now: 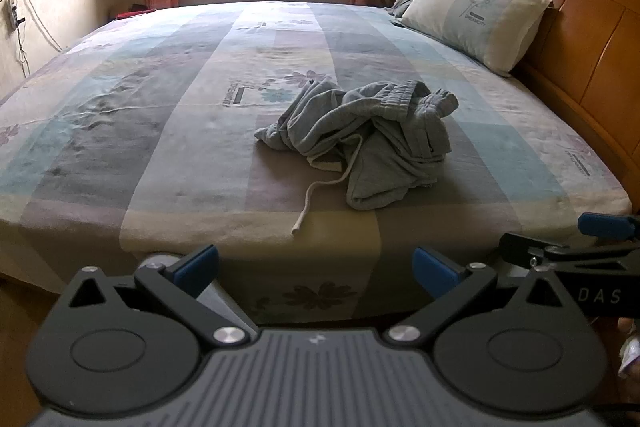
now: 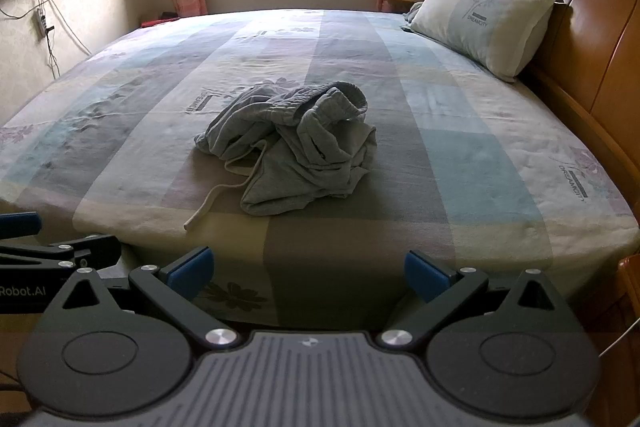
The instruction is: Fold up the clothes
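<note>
- Plainly, the left gripper [image 1: 316, 273] has its blue-padded black fingers [image 1: 196, 269] spread wide with nothing between them; only the near edge of the bed shows in the gap.
- Likewise the right gripper [image 2: 307, 275] stands spread wide, its blue pads [image 2: 426, 275] clear of any cloth.
- Ahead of both pairs of fingers, well apart from them, a crumpled grey cotton garment with an elastic waistband [image 1: 368, 143] lies in a heap on the striped, flower-printed bed sheet [image 1: 160, 131].
- From the left gripper the heap sits ahead and slightly toward its right finger; from the right gripper it sits ahead and slightly toward its left finger.
- A pale drawstring cord [image 1: 316, 199] trails out of the heap toward the fingers, its end on the sheet near the bed's edge.
- Beyond the heap, a pale printed pillow [image 2: 484, 23] leans on the brown wooden headboard [image 2: 580, 7].
</note>
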Demonstrator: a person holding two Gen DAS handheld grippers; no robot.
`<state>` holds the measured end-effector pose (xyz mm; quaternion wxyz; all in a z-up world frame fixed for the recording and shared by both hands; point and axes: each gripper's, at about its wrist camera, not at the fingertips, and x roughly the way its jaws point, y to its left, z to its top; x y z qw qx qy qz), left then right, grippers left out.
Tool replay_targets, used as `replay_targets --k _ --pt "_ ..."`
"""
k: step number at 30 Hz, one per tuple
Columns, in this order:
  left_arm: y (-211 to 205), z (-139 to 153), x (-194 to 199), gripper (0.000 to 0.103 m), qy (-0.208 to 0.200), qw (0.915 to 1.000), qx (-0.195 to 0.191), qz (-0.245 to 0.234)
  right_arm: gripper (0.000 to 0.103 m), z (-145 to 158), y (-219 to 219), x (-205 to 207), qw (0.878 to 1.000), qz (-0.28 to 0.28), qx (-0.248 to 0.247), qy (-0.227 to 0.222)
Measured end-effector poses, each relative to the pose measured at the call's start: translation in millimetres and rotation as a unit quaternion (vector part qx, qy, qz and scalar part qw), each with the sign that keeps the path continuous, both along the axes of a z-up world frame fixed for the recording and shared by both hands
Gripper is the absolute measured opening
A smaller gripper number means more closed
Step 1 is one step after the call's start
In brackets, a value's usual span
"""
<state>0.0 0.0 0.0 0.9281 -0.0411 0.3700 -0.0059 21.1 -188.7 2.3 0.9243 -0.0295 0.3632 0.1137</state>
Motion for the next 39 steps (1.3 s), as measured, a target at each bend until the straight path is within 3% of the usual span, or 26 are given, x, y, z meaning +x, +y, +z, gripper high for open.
replay_targets --k 39 --pt "-0.2 0.6 -1.6 0.102 0.0 0.9999 0.013 0.01 0.103 0.0 2.3 -1.1 1.0 -0.003 -0.012 -0.005"
